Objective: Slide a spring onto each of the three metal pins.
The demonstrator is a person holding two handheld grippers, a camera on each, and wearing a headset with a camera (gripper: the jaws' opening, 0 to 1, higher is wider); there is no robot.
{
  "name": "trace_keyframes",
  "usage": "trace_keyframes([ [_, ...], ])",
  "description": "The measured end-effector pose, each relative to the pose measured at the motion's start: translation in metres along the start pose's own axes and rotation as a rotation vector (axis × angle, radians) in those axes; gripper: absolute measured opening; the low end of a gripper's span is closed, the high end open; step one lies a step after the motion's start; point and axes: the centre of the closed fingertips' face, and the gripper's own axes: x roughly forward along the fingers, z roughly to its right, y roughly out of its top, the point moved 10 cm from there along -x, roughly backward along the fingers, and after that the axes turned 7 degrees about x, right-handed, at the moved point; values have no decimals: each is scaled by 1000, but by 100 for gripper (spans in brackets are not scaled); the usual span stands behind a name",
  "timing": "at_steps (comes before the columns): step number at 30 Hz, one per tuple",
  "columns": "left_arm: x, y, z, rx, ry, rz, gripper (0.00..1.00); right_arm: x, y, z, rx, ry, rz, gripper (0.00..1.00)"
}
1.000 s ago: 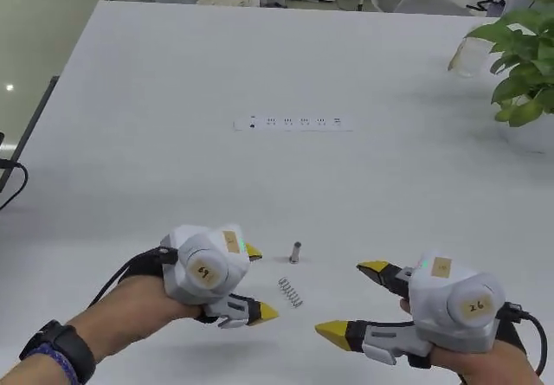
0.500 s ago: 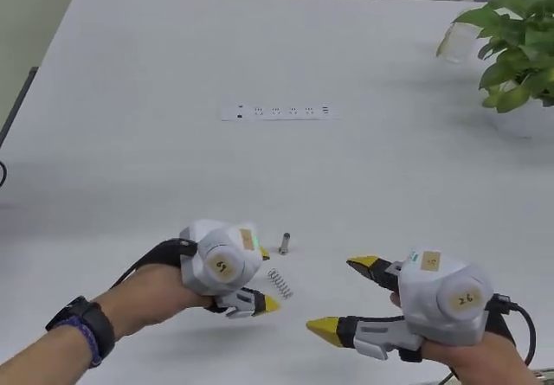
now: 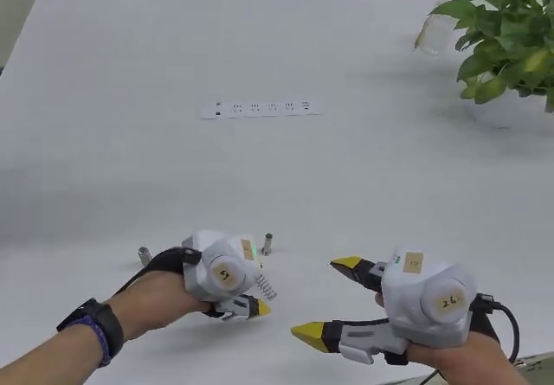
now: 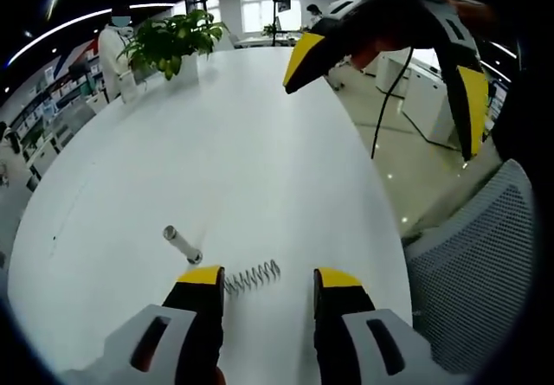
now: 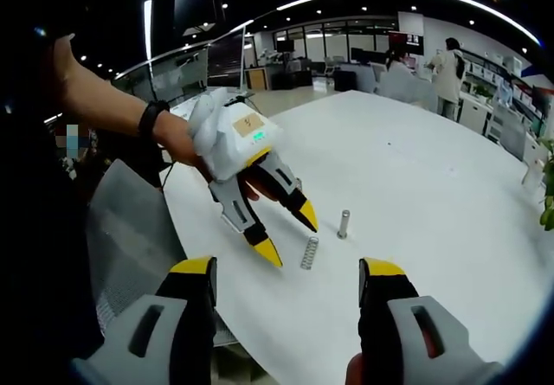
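Your left gripper holds its jaws apart on either side of the spring, which lies flat on the white table, not clamped. Your right gripper hangs near the spring's right, jaws spread wide and empty. One pin stands upright just beyond the spring; a second pin stands off to its left, past the left gripper. Well beyond the spring lies a power strip, and far to its right a potted plant. An open-plan office with strip lights surrounds the table.
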Motion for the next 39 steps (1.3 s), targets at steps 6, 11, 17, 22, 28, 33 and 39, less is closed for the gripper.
trace_keyframes([
  [6, 14, -1, -2, -1, -19, -9, 34, 2, 0, 0, -3, 11, -11, 65],
  [11, 23, -4, -1, 1, -46, -24, 33, 3, 1, 2, -3, 13, -13, 64],
  [17, 27, -10, -2, -5, -62, -54, 30, 4, 0, 2, 2, 15, -14, 64],
  [22, 25, -14, -4, -3, -56, -76, 26, 5, -2, 1, 4, 18, -17, 64],
  [28, 20, -22, -4, 34, -52, -133, 20, 5, -3, 1, 3, 16, -21, 63],
  [33, 17, -24, -2, 17, -54, -144, 14, 5, -4, 0, 1, 15, -20, 63],
  [39, 11, -29, 2, -13, -71, -166, 6, 4, -4, -1, -3, 16, -18, 63],
])
